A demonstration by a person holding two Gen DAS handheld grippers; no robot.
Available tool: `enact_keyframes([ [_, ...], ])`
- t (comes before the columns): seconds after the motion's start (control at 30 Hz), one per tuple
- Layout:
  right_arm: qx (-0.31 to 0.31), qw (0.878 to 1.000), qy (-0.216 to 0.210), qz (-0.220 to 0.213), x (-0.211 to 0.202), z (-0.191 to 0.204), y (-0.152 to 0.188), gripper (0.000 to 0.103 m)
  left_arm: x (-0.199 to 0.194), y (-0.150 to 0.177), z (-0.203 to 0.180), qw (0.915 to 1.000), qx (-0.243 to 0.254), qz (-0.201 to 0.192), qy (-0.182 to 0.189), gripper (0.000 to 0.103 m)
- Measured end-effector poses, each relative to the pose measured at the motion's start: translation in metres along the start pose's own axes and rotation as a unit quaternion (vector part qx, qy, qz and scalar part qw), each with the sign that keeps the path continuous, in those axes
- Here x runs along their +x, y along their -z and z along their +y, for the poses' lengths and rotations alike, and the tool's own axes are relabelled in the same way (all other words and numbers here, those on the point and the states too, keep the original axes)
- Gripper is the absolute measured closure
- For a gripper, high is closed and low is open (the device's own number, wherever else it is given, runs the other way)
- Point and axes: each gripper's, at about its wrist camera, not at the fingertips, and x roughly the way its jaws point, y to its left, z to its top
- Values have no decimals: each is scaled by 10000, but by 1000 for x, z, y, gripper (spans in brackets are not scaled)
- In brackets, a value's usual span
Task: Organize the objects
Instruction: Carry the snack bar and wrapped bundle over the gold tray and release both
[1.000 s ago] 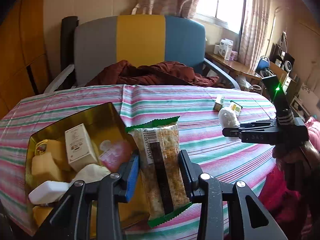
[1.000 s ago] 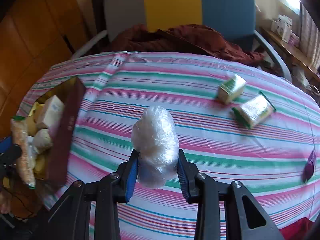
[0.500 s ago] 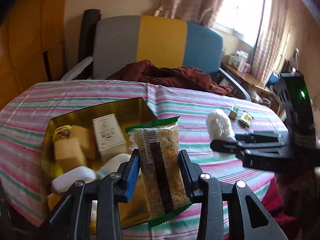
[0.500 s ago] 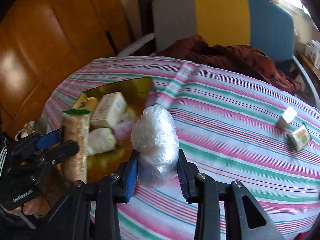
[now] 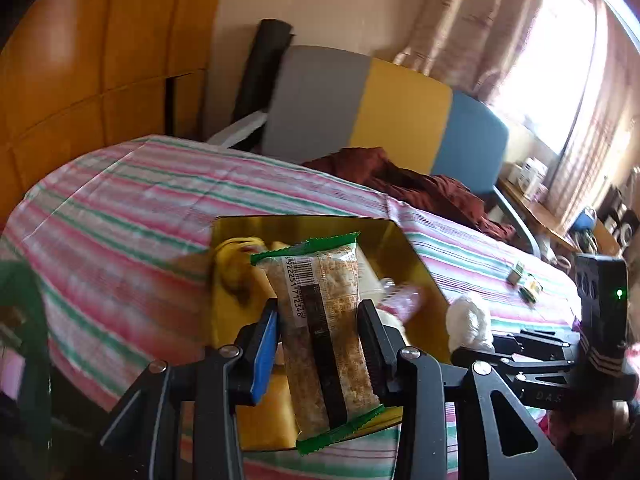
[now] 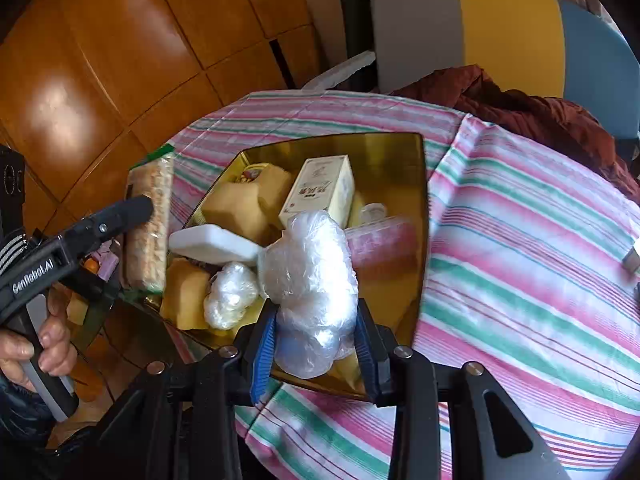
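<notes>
My left gripper [image 5: 318, 336] is shut on a green-edged snack packet [image 5: 320, 332] and holds it upright over the near side of the gold tray [image 5: 304, 226]. The packet also shows in the right wrist view [image 6: 148, 232], left of the tray [image 6: 420, 184]. My right gripper [image 6: 316, 344] is shut on a white plastic-wrapped ball [image 6: 310, 280], held above the tray's near edge. The ball shows in the left wrist view [image 5: 470, 322]. The tray holds a cream box [image 6: 320, 192], yellow blocks [image 6: 236, 208], a white bar [image 6: 212, 244], a small wrapped ball [image 6: 230, 294] and a pink packet [image 6: 380, 244].
The tray sits on a round table with a striped cloth [image 6: 520, 240]. Two small packets [image 5: 524, 280] lie far right on the cloth. A grey, yellow and blue chair [image 5: 384, 120] with a dark red cloth [image 5: 416, 188] stands behind the table. A wooden wall [image 6: 120, 40] is at the left.
Both grippers have swung left with their loads. The wrapped ball has moved from over the bare cloth to above the tray's near edge. The snack packet now hangs over the tray.
</notes>
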Motion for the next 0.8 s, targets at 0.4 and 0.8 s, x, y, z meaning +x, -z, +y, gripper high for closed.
enact_keyframes([
  [0.4,82,9999,131,55,12,1,2,67,6,-2,-7,9983,-151,155,549,64],
  [0.8,88,9997,147,183,21,-3,6,66,54,12,-45,9948,484,715,540,63],
])
